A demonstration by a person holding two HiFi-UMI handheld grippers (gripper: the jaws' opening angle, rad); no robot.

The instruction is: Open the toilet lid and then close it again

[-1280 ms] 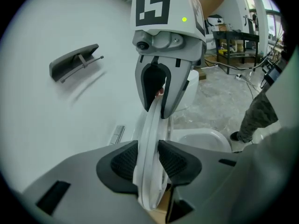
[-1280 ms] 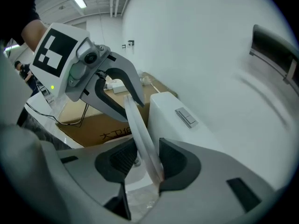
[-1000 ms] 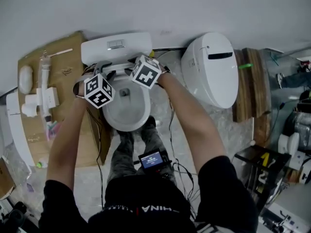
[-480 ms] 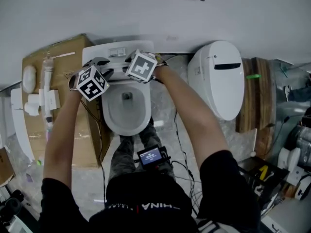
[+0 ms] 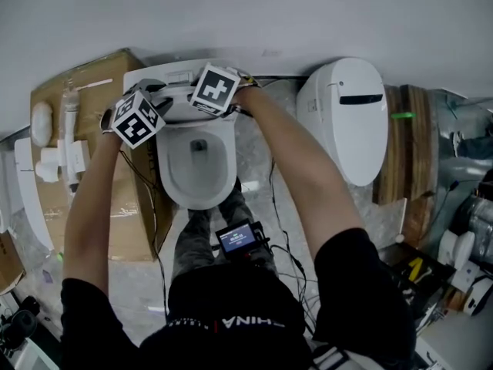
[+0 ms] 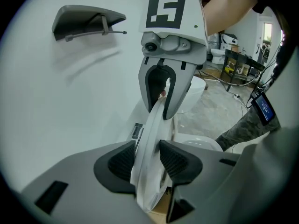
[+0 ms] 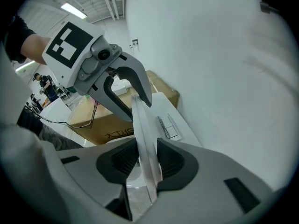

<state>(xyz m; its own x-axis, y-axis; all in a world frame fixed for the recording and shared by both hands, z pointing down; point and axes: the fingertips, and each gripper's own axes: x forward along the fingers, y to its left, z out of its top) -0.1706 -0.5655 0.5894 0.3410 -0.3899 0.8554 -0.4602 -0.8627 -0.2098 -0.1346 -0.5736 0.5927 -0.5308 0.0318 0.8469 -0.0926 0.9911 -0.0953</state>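
White plastic fills the space between both pairs of jaws: the toilet lid (image 6: pixel 149 143) stands raised on edge at the back of the toilet, just in front of the tank (image 5: pixel 173 74). The left gripper (image 6: pixel 146 158) is clamped on the lid's rim, with its ribbed pads pressing on either face. The right gripper (image 7: pixel 142 160) pinches the same rim further along. Its jaws have just been closing, and the lid is caught between them.

With the lid up, the bowl (image 5: pixel 166 179) lies uncovered below the grippers, showing only a small dark opening at its bottom. On the person's left, a cardboard box (image 5: pixel 115 222) sits beside the toilet, with white plumbing parts (image 5: pixel 68 156) lying on its top. On the right stands a second toilet (image 5: pixel 350 122) with its lid down.
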